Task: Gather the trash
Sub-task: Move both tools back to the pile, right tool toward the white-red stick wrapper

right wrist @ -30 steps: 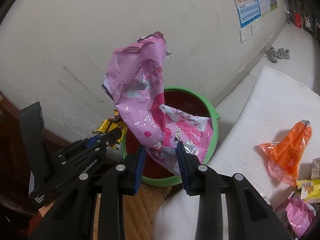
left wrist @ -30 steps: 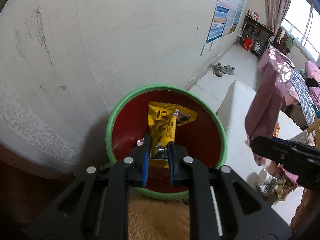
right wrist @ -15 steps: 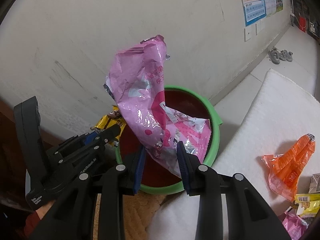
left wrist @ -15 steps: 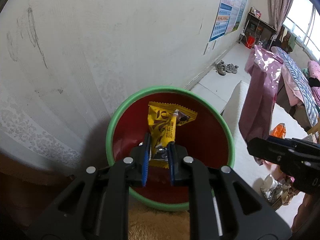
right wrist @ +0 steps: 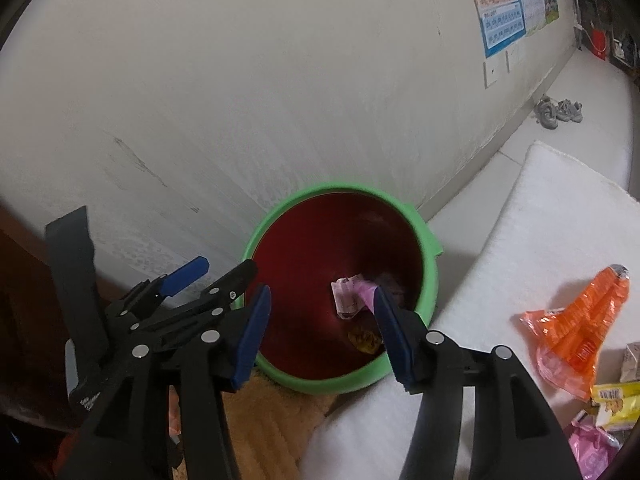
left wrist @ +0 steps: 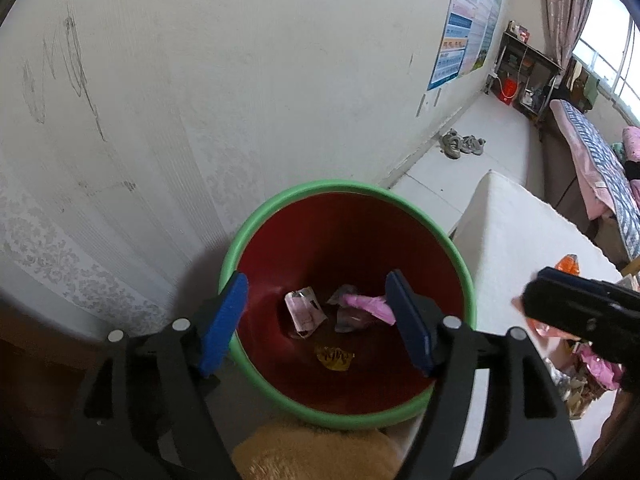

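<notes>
Both grippers over the bin, jaws spread and empty. The left gripper [left wrist: 316,322] and the right gripper [right wrist: 320,334] each hang above the mouth of the green-rimmed bin [left wrist: 280,204], which stands against the wall [left wrist: 240,80]; neither pair of jaws holds anything. At the bottom of the bin lie a pink wrapper [left wrist: 366,306], a pale crumpled wrapper [left wrist: 304,312] and a yellow wrapper [left wrist: 334,357], all well below the fingertips and apart from them. This part of the collection therefore appears done. More remains, to judge from the right wrist view: an orange packet [right wrist: 576,328] lies on the white mat [right wrist: 540,220] to the right of the bin, and near the frame's lower right edge sit a yellow packet [right wrist: 612,402] and a pink packet [right wrist: 592,446]. These items are well apart from either pair of jaws. A tan plush surface [left wrist: 316,454] shows just below the bin's near rim.
</notes>
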Action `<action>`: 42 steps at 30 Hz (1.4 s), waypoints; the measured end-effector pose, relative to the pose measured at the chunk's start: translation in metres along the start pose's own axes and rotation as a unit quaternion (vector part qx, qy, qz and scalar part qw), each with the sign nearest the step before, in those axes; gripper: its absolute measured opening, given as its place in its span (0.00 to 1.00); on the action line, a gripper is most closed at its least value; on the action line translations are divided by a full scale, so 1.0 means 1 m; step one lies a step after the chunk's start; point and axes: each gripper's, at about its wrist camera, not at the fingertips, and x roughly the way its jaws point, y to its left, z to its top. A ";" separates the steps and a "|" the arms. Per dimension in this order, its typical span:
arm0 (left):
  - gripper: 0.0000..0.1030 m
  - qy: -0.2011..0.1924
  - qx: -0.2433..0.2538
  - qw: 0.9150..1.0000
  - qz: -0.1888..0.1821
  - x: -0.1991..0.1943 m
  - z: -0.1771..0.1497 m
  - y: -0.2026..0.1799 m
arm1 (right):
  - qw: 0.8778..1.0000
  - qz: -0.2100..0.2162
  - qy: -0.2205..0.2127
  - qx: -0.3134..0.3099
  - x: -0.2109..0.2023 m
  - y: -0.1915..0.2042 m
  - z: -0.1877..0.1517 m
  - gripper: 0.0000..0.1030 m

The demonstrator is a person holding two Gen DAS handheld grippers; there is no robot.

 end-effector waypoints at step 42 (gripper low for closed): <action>0.31 0.211 0.191 0.932 -0.222 0.013 -0.150 -0.261 | 0.958 -0.200 -0.030 0.202 -0.165 -0.181 -0.207 0.62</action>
